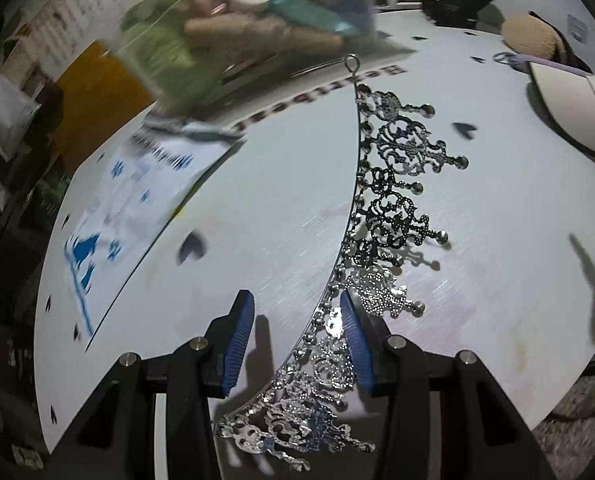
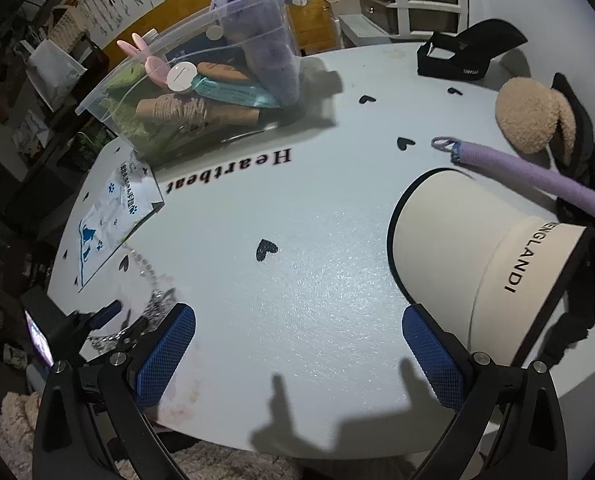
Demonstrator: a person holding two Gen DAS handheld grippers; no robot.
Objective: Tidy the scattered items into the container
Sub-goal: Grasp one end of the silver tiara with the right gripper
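Observation:
A silver tiara (image 1: 385, 208) hangs above the white table (image 1: 265, 200), sharp against the blurred background. My left gripper (image 1: 297, 344) holds it, with the jaws partway closed. The band runs between the blue pads and lies against the right pad (image 1: 355, 344). The clear plastic container (image 1: 165, 64), with several items inside, is ahead at the upper left. In the right wrist view the container (image 2: 97, 98) stands at the far left, and the tiara (image 2: 153, 288) is a blur at the left edge. My right gripper (image 2: 297, 352) is open over bare table, next to a cream visor cap (image 2: 449, 248).
Loose on the table are a white packet with blue paw prints (image 2: 109, 216), a purple wrapped stick (image 2: 529, 176), a beige fluffy item (image 2: 525, 120) and a black visor (image 2: 469, 52). The near table edge (image 2: 337, 456) curves just below my right gripper.

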